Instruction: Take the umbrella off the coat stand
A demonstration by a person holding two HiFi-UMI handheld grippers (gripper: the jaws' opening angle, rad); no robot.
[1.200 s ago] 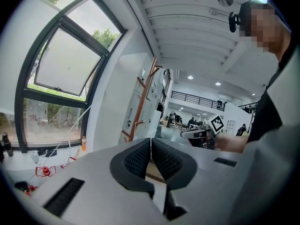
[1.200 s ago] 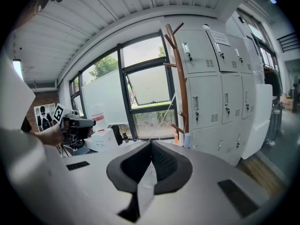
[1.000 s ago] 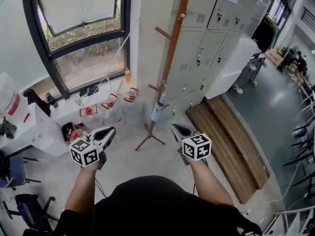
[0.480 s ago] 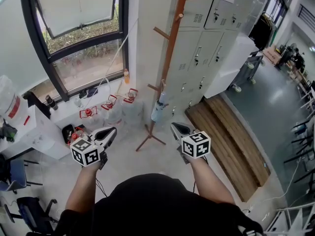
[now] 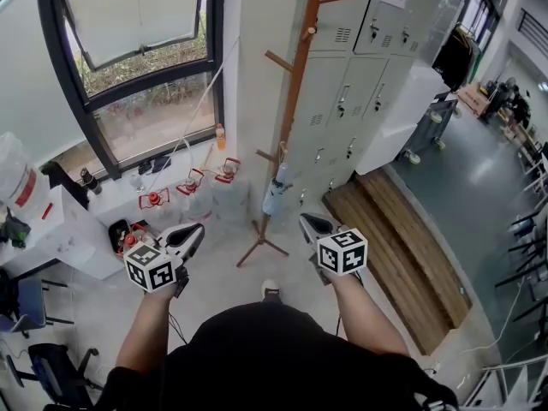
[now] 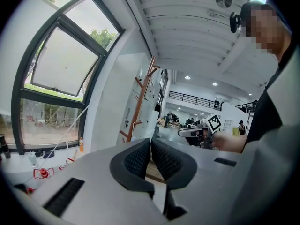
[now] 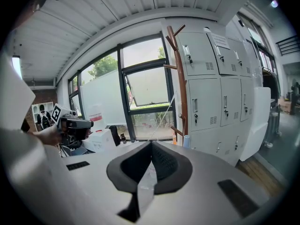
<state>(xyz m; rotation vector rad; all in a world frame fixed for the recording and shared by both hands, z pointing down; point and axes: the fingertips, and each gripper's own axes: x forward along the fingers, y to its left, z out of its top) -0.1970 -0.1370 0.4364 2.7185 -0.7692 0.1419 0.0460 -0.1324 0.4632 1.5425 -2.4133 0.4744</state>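
Observation:
A brown wooden coat stand point(image 5: 295, 92) rises beside the grey lockers, its feet on the floor. A folded light-blue umbrella point(image 5: 276, 193) hangs from a low peg on the stand. My left gripper point(image 5: 195, 231) is held out low, left of the stand's base, jaws shut and empty. My right gripper point(image 5: 305, 223) is level with it, just right of the umbrella and short of it, also shut and empty. In the right gripper view the stand point(image 7: 178, 78) and the umbrella point(image 7: 186, 141) lie beyond my shut gripper point(image 7: 151, 145). The left gripper view shows the stand point(image 6: 140, 100) past that shut gripper point(image 6: 151, 141).
Grey lockers point(image 5: 368, 67) stand behind the stand, with a wooden platform point(image 5: 394, 238) at their foot. A large window point(image 5: 145, 67) is at the left. Red-handled items point(image 5: 190, 181) sit on the floor under it. White boxes point(image 5: 60, 229) stand at the far left.
The view has shifted slightly toward the stand, and a shoe now shows on the floor between my arms. Both grippers keep their pose, shut.

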